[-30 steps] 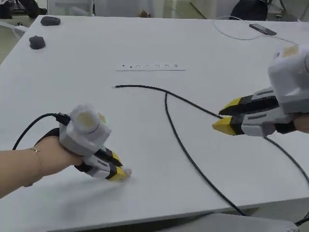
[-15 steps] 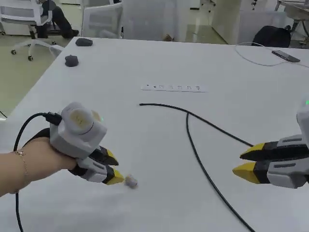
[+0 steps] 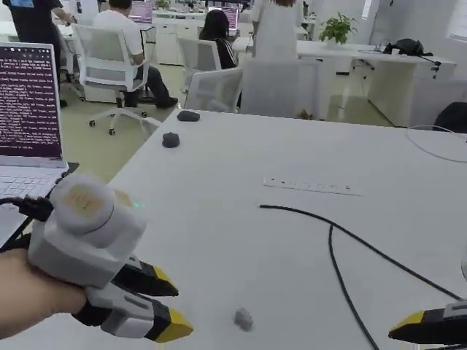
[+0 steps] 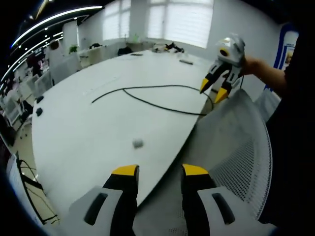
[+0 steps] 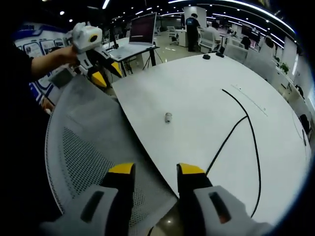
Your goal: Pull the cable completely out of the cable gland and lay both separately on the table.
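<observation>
Table (image 3: 219, 168), white, carries a long black cable (image 3: 330, 227) curving across it. The left gripper (image 3: 182, 310) and right gripper (image 5: 155, 169) hover at the near edge, jaws of each parted and empty. The small grey cable gland (image 3: 243, 318) lies alone near that edge, apart from the cable.

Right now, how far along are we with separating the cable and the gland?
It looks done: the gland lies alone on the table, apart from the cable, whose free end is bare. Nothing is in hand: the left gripper and right gripper are open and empty, off the table's near edge. Nothing seems left.
</observation>
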Available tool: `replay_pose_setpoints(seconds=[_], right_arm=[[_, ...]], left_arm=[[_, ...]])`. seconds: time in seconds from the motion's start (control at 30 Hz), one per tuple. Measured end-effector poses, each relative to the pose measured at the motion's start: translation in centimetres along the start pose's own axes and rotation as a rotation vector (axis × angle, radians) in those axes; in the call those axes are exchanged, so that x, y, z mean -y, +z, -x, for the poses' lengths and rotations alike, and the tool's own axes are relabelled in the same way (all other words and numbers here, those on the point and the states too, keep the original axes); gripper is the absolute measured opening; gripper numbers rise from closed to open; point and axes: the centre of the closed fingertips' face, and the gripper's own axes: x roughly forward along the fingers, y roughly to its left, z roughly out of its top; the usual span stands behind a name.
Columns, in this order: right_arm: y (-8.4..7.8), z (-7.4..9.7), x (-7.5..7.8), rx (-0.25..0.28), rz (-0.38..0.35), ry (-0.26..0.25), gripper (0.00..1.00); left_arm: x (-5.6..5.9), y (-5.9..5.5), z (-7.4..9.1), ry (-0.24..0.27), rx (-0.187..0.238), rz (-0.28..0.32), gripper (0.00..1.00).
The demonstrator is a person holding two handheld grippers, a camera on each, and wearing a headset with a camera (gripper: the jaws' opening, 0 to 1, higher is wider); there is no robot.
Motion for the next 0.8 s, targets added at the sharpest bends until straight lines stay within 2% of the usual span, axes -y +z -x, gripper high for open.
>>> replay_pose_setpoints(seconds=[0.07,0.17,0.27,0.33,0.37,0.43,0.5,0.53,0.57,0.63,0.8], right_arm=[[-0.1,0.0,-0.3,0.002,-0.035,0.011,0.35],[-0.4,0.0,-0.8,0.025,-0.116,0.009,0.38],[-0.8,0.1,-1.2,0.044,-0.178,0.007,0.40],[-0.9,0.0,-1.2,0.054,-0.222,-0.001,0.40],[-1.0,-0.1,-1.2,0.060,-0.254,-0.004,0.40],[-1.3,-0.2,-1.3,0.053,-0.298,-0.004,0.42],[-1.4,-0.4,-1.4,0.049,-0.299,-0.007,0.44],[-1.5,-0.6,-1.5,0.049,-0.302,-0.011,0.44],[-1.7,-0.7,-1.7,0.043,-0.309,-0.010,0.44],[-2.0,-1.0,-2.1,0.036,-0.324,-0.006,0.45],[-2.9,-1.6,-2.4,0.010,-0.348,-0.011,0.48]], left_arm=[[0.1,-0.7,0.5,0.028,0.004,0.018,0.34],[0.6,-2.0,0.6,0.034,-0.009,0.035,0.39],[0.4,-2.6,0.8,0.070,-0.001,0.059,0.39],[-0.2,-3.1,0.9,0.116,0.003,0.079,0.42],[-0.9,-3.3,1.1,0.151,0.021,0.108,0.43],[-1.6,-3.6,1.4,0.173,0.046,0.160,0.43],[-2.1,-3.9,1.6,0.179,0.043,0.153,0.43],[-2.9,-4.1,1.8,0.210,0.046,0.178,0.44],[-3.4,-3.9,2.1,0.236,0.071,0.215,0.44],[-3.5,-3.6,2.2,0.228,0.110,0.247,0.44],[-3.6,-5.3,2.1,0.254,0.077,0.256,0.51]])
